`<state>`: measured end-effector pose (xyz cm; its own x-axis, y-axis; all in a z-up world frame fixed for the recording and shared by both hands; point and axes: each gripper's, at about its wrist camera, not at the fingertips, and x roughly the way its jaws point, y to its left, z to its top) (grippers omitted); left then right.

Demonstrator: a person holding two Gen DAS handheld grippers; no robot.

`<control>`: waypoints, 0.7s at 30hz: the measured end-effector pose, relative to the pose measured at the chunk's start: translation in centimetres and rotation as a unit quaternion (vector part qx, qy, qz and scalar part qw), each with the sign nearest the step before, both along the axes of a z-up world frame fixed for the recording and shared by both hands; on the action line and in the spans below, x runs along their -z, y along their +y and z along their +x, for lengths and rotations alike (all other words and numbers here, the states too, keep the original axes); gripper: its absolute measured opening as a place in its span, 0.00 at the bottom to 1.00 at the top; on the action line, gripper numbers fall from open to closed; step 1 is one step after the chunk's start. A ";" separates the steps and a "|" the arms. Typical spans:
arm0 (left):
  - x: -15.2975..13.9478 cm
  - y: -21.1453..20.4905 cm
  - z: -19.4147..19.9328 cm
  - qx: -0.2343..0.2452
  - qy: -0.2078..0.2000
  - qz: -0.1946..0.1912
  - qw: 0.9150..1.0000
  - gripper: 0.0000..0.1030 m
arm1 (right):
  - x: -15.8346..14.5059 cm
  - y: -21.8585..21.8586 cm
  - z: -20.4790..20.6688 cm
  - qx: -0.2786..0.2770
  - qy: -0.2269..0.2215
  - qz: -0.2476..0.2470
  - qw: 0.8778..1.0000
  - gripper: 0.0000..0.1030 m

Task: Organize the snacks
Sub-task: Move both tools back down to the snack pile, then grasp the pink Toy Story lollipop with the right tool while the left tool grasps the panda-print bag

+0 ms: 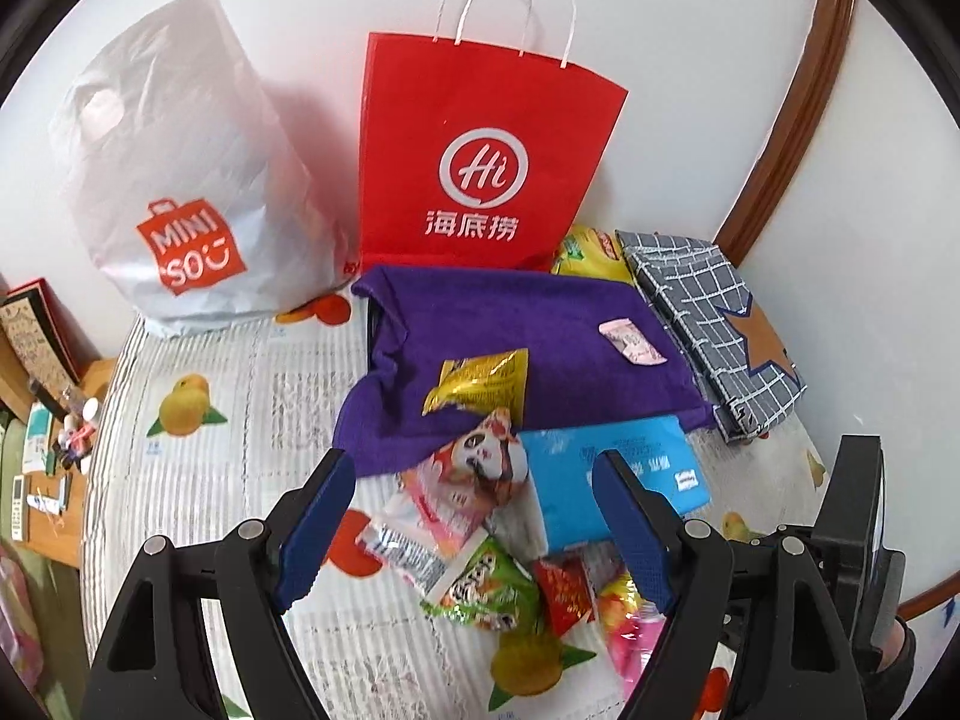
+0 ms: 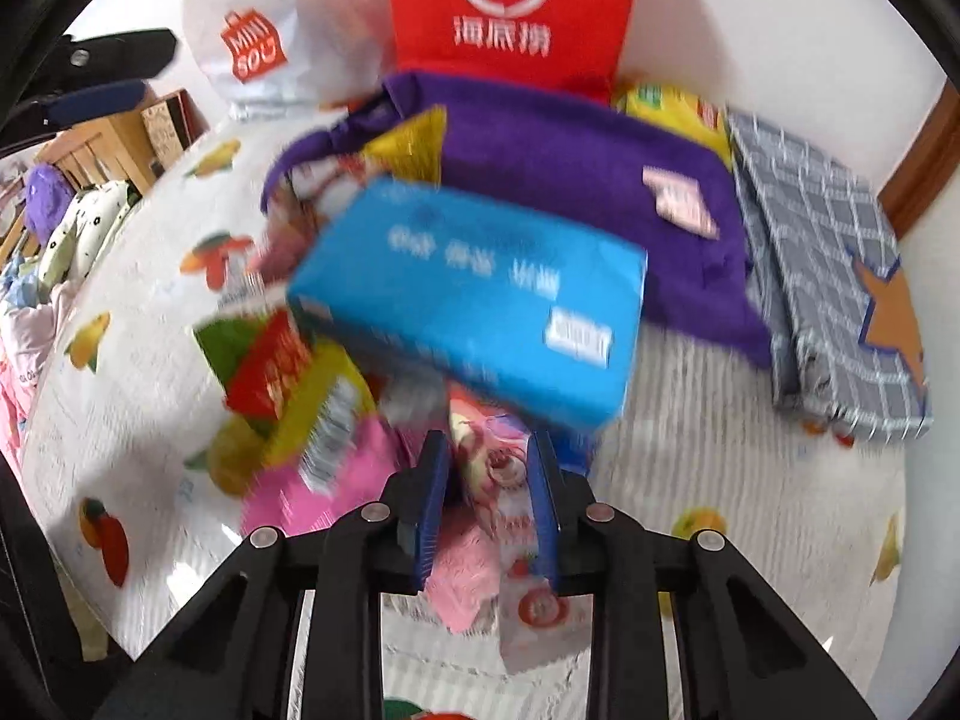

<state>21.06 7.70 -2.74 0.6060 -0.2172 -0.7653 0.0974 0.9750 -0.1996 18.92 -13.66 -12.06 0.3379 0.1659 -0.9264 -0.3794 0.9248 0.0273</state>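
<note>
Right now my left gripper [image 1: 474,516] hangs over the snack pile w/ jaws spread wide and nothing between them; below it lie a panda-print packet [image 1: 480,468], a green packet [image 1: 486,588], a small red packet [image 1: 564,597] and a silver wrapper [image 1: 399,549], all heaped together on the fruit-print sheet [image 1: 198,480]. My right gripper [image 2: 489,498] points steeply down at the near edge of the pile; jaws nearly pressed together, pinching a pink packet [image 2: 495,462] w/ a cartoon face; view is blurred so I can't read the print. Blue box [image 2: 474,294] lies just beyond that packet, tilted, resting on other snacks; a yellow-green packet [image 2: 324,414] and a red one [image 2: 273,366] sit to its left. Purple cloth [image 1: 540,324] is spread farther back w/ a gold packet [image 1: 480,381] near its near edge and a small pink wrapper [image 1: 630,342] toward the right. Grey checked bag [image 1: 714,330] lies right of the cloth; a yellow packet [image 1: 585,252] peeks out behind. Against the far wall stand a red paper bag [image 1: 480,150] and, to its left, a white plastic bag [image 1: 180,180]; both upright.
</note>
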 end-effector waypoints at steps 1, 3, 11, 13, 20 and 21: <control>0.1 0.1 -0.2 -0.002 0.001 -0.001 1.000 0.78 | 0.3 -0.3 -0.1 0.002 0.008 0.005 1.000 0.26; 0.3 0.2 -0.7 -0.006 0.003 -0.003 1.000 0.78 | 1.0 -0.5 -0.2 0.003 0.020 0.010 1.000 0.26; 1.4 0.9 -2.4 -0.025 0.015 0.008 1.000 0.78 | 2.3 -0.1 -0.3 0.000 0.008 0.002 1.000 0.18; 2.0 1.3 -2.6 -0.032 0.020 0.011 0.999 0.78 | 1.1 -1.0 -0.9 0.008 -0.011 0.016 1.000 0.18; 5.2 2.6 -2.6 -0.069 0.054 0.005 0.996 0.78 | -2.1 -5.7 -1.9 0.049 -0.048 0.087 0.994 0.18; 5.6 2.5 -2.5 -0.071 0.058 0.004 0.996 0.78 | -2.1 -6.1 -1.9 0.056 -0.047 0.092 0.993 0.18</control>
